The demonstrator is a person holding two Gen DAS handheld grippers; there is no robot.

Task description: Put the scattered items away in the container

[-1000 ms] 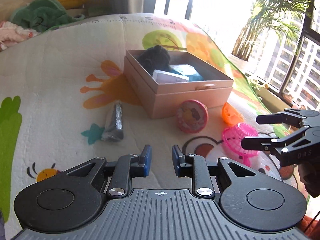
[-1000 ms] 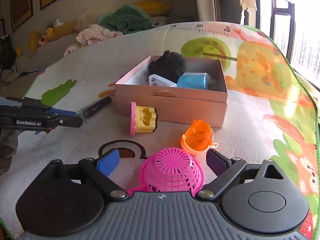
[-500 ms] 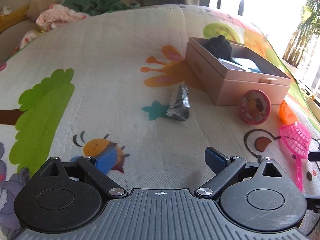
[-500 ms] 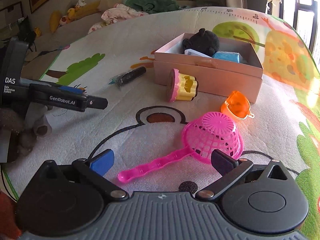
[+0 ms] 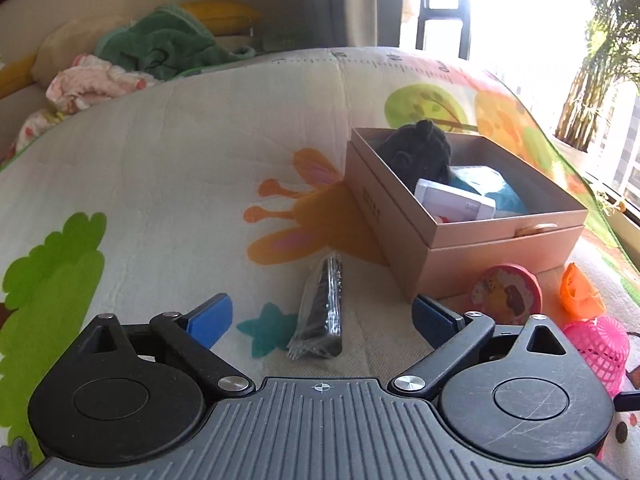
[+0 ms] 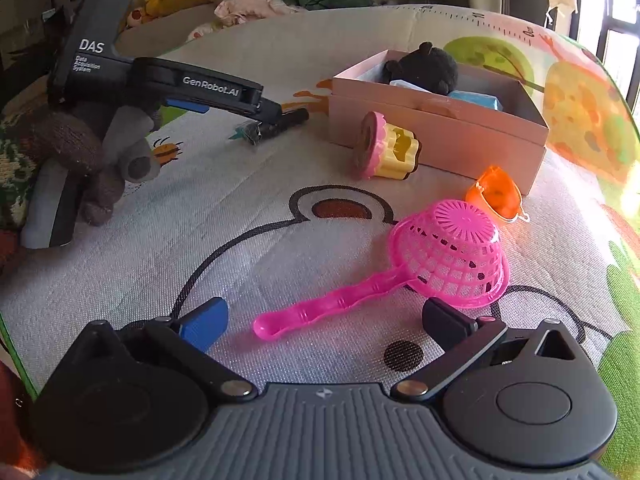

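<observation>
We are holding our left gripper (image 5: 322, 318), jaws just narrowed yet gaping, around a black wrapped packet (image 5: 322, 312) at lower centre, untouched. Our right gripper (image 6: 326, 320), jaws spread wide, is framing the pink strainer (image 6: 448, 256) handle, gripping nothing. The pink box (image 6: 440, 128) is sitting upper right.

A cartoon-printed play mat (image 5: 180, 152) covers the floor; beyond its far edge lie a green blanket (image 5: 160, 46), a yellow cushion (image 5: 218, 14) and pink patterned cloth (image 5: 92, 84), with palm plants (image 5: 600, 60) at the window
</observation>
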